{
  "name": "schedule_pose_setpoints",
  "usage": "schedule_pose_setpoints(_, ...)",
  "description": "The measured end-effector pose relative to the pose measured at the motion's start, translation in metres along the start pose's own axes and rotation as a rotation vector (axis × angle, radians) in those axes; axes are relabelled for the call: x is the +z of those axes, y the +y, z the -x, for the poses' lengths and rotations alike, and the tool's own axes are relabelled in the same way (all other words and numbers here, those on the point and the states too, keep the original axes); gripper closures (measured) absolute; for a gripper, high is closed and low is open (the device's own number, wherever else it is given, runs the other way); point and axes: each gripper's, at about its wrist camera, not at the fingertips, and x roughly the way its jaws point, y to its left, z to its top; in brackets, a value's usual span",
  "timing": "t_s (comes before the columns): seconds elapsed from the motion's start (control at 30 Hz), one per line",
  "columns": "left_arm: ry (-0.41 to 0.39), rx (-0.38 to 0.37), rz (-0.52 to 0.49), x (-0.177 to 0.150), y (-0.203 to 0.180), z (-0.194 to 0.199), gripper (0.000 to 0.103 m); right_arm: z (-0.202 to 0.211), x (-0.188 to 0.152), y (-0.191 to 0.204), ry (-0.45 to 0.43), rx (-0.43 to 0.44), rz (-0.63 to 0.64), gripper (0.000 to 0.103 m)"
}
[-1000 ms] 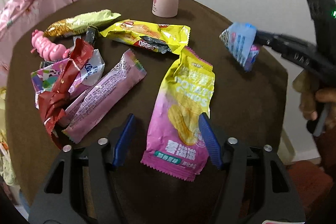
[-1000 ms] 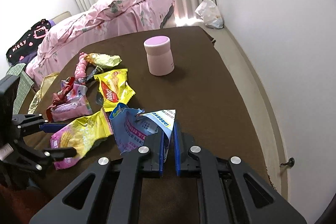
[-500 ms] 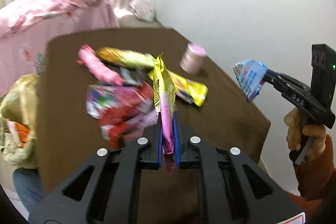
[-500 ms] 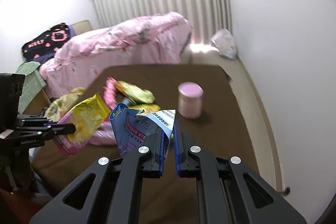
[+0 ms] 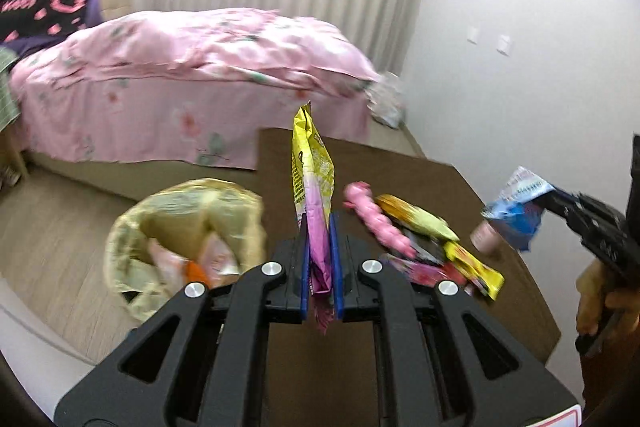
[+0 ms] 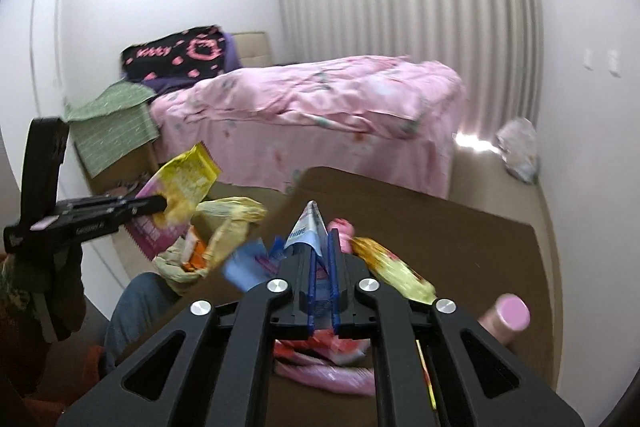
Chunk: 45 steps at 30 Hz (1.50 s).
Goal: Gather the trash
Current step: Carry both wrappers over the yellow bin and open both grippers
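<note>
Each hand-held gripper pinches a light, floppy, crinkly wrapper by its edge: the left hand-held gripper (image 5: 320, 259) clamps the yellow-and-purple chip bag (image 5: 314, 179), the right hand-held gripper (image 6: 324, 267) the blue wrapper (image 6: 308, 227).

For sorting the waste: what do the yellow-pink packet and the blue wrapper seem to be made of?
Yellow-pink packet: likely thin glossy printed plastic film; it creases and stands up stiffly from the left tongs. Blue wrapper: probably similar film, crumpled; blur leaves it open.

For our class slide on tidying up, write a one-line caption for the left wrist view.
Left hand-held gripper pinching a yellow-and-pink chip bag upright, the yellowish trash bag open on the floor beyond.
</note>
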Motion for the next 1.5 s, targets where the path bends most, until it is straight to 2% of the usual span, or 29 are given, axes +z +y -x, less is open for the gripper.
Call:
schedule_pose_setpoints(0.23, -0.033, 0.064, 0.112, -0.006, 0.050, 0.010, 0.095, -0.031, 0.018, 0.031, 0.029, 0.049, 0.076, 0.097)
schedule_pose_setpoints(0.43, -0.016, 0.104, 0.163, -0.014, 0.072, -0.006, 0.095, -0.061, 0.026, 0.045, 0.054, 0.087, 0.118, 0.097)
schedule_pose_setpoints(0.63, -0.018, 0.145, 0.288, -0.020, 0.106, -0.024, 0.095, -0.098, 0.035, 0.056, 0.086, 0.140, 0.138, 0.097)
schedule_pose_setpoints(0.8, 0.000, 0.147, 0.370, -0.028, 0.126, -0.046, 0.095, -0.136, 0.046, 0.069, 0.104, 0.186, 0.149, 0.097)
schedule_pose_setpoints(0.97, 0.038, 0.139, 0.382, -0.034, 0.131, -0.067, 0.095, -0.185, 0.052, 0.083, 0.142, 0.281, 0.121, 0.097)
schedule_pose_setpoints(1.13, 0.022, 0.156, 0.441, -0.034, 0.145, -0.073, 0.095, -0.233, 0.055, 0.098, 0.184, 0.307, 0.083, 0.097)
schedule_pose_setpoints(1.17, 0.013, 0.154, 0.460, -0.033, 0.147, -0.072, 0.092, -0.238, 0.055, 0.100, 0.186, 0.313, 0.078, 0.097)
schedule_pose_setpoints(1.2, 0.006, 0.147, 0.475, -0.032, 0.149, -0.071, 0.083, -0.245, 0.055, 0.102, 0.199, 0.325, 0.071, 0.097)
schedule_pose_setpoints(1.23, -0.002, 0.142, 0.493, -0.031, 0.151, -0.070, 0.067, -0.251, 0.054, 0.103, 0.222, 0.339, 0.069, 0.096)
schedule_pose_setpoints(1.27, -0.017, 0.142, 0.511, -0.030, 0.153, -0.067, 0.062, -0.261, 0.051, 0.105, 0.259, 0.351, 0.071, 0.096)
schedule_pose_setpoints(1.33, -0.033, 0.164, 0.512, -0.028, 0.153, -0.061, 0.060, -0.270, 0.042, 0.110, 0.307, 0.323, 0.103, 0.095)
schedule_pose_setpoints(1.4, -0.048, 0.200, 0.497, -0.025, 0.150, -0.055, 0.059, -0.270, 0.035, 0.110, 0.328, 0.309, 0.132, 0.086)
schedule_pose_setpoints(1.47, -0.068, 0.221, 0.487, -0.024, 0.148, -0.049, 0.056, -0.267, 0.031, 0.107, 0.336, 0.318, 0.127, 0.068)
schedule_pose_setpoints(1.5, -0.074, 0.226, 0.486, -0.023, 0.147, -0.046, 0.055, -0.263, 0.030, 0.105, 0.340, 0.330, 0.121, 0.068)
